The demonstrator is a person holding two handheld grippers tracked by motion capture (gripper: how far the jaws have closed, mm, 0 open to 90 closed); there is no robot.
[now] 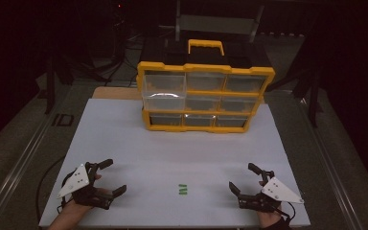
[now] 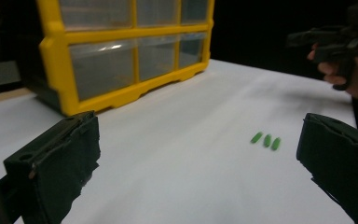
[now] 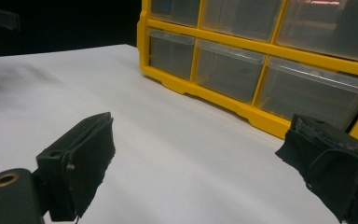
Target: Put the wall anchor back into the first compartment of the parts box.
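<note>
Right now we hold both claws spread and empty near the front edge of the board [image 1: 124,143]: the left gripper [image 1: 112,177] at its left corner, the right gripper [image 1: 243,178] at its right, nothing between either pair of jaws.

Between them, nearer the front edge, lie the green pieces [image 1: 183,189]. The left gripper view shows three of them [image 2: 266,140], small rounded capsule-like shapes side by side, close together but seemingly apart. We judge them very light and hard, with a smooth, perhaps slippery skin, so they may roll or skid away if nudged from one side. We would take one at a time, across its short width, with the jaws coming down on both sides of it; the black pads [image 2: 60,163] look rough and slightly frayed at the edge, which should help the hold.

The board is matte white and flat. At its far end stands the organizer [image 1: 205,97], a yellow plastic frame with a handle on top and clear drawers in rows; one upper-left drawer [image 1: 165,91] sticks out toward us.
</note>
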